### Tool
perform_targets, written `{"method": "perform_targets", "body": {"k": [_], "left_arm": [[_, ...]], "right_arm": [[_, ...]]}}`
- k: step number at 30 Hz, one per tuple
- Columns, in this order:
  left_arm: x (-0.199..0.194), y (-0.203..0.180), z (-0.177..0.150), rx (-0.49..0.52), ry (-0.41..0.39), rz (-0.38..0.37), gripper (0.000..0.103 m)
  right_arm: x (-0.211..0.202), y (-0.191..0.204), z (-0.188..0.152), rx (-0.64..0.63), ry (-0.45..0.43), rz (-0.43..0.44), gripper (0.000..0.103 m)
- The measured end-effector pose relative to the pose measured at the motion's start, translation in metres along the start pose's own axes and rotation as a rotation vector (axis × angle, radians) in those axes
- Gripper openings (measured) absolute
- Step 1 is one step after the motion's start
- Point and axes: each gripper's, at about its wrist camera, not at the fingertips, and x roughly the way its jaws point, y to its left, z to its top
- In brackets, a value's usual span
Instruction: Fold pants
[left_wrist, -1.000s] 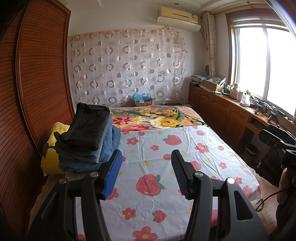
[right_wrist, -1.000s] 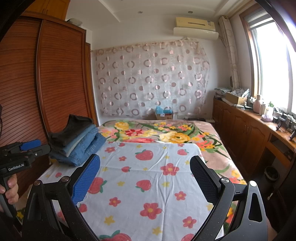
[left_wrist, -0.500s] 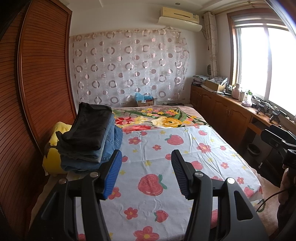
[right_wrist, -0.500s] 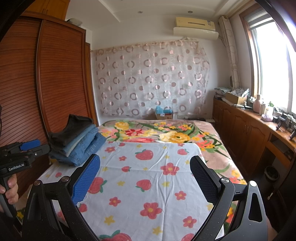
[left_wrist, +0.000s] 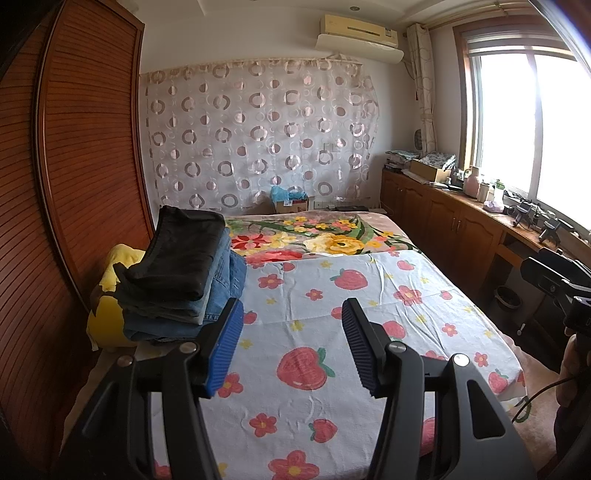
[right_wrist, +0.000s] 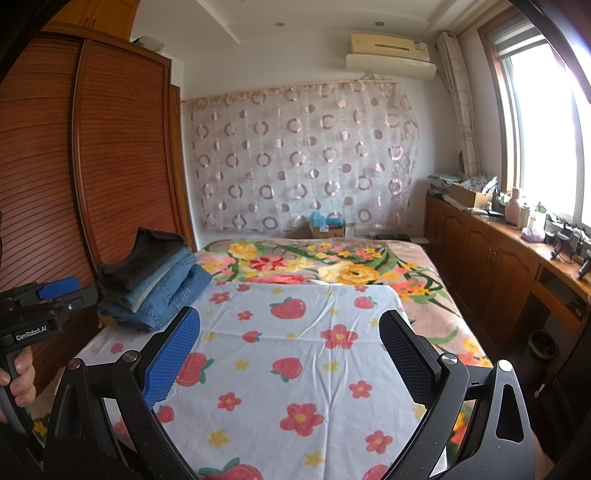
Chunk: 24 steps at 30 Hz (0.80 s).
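Change: almost nothing since a second ago; your left view has drifted a touch, so the stack sits slightly further right in it, and your right view is as it was.
Left gripper (left_wrist: 291, 345): jaws partly apart, holding nothing, raised above the strawberry sheet (left_wrist: 369, 325).
Right gripper (right_wrist: 290, 356): jaws spread wide, empty, also raised above the sheet.
Pants: the pile of pants (left_wrist: 181, 275) lies at the left edge of the bed (right_wrist: 436, 295), beside the wardrobe (left_wrist: 66, 184); a dark pair lies on top of several blue jeans, all folded over. No pair is spread on the sheet.
Stage: you seem to be between garments, either about to fetch one or finished; it is not clear which.
Handling: denim will likely feel heavy, fairly stiff and not slippery; the dark pair looks softer and may sag.
Grip: if you lift one, pinch both ends of the waistband, one gripper each, through the thick seam.
Risk: tugging a lower pair could topple the pile toward the yellow cushion (left_wrist: 105, 321).
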Motion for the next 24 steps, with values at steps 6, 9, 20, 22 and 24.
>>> {"method": "perform_targets", "body": {"k": [6, 9, 20, 22, 24], "left_arm": [[-0.0004, -0.0021, 0.0001, 0.0, 0.0, 0.001, 0.055], [-0.0001, -0.0004, -0.0003, -0.001, 0.0, 0.0, 0.055], [-0.0003, -0.0018, -0.0007, 0.0, 0.0, 0.0, 0.055], [-0.0001, -0.001, -0.0008, 0.001, 0.0, 0.001, 0.055], [0.0002, -0.0004, -0.0009, 0.001, 0.0, 0.001, 0.055]], "right_arm": [[-0.0001, 0.0, 0.0001, 0.0, 0.0, -0.001, 0.099], [0.0, -0.0001, 0.0002, 0.001, 0.0, 0.001, 0.099], [0.0001, 0.0001, 0.0001, 0.001, 0.0, -0.001, 0.099], [0.0001, -0.0001, 0.0001, 0.0, 0.0, 0.0, 0.099], [-0.0001, 0.0002, 0.0001, 0.001, -0.001, 0.0, 0.099]]}}
